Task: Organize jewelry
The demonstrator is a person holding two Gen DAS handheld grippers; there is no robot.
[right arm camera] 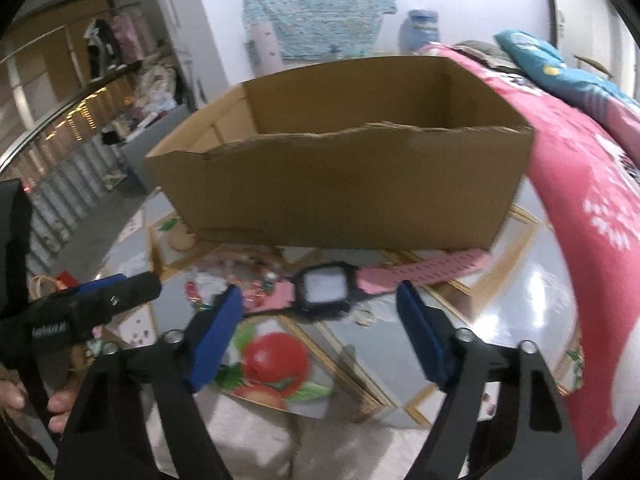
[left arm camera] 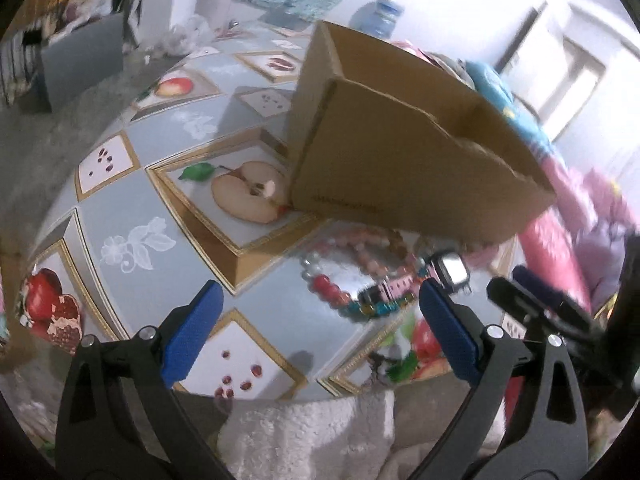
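Observation:
An open cardboard box (right arm camera: 340, 184) stands on a table with a fruit-print cloth (left arm camera: 132, 184); it also shows in the left wrist view (left arm camera: 400, 160). In front of it lie a pink-strapped watch with a black square face (right arm camera: 324, 290) and several bead bracelets (left arm camera: 340, 276). The watch also shows in the left wrist view (left arm camera: 450, 274). My right gripper (right arm camera: 320, 336) is open, just short of the watch. My left gripper (left arm camera: 316, 332) is open, near the bracelets, and shows in the right wrist view (right arm camera: 100, 300) at the left.
A pink patterned blanket (right arm camera: 592, 208) and a blue cushion (right arm camera: 552, 68) lie right of the box. A blue water bottle (right arm camera: 420, 28) stands behind. White fuzzy fabric (left arm camera: 312, 436) hangs at the table's near edge. Shelves and clutter are at the far left.

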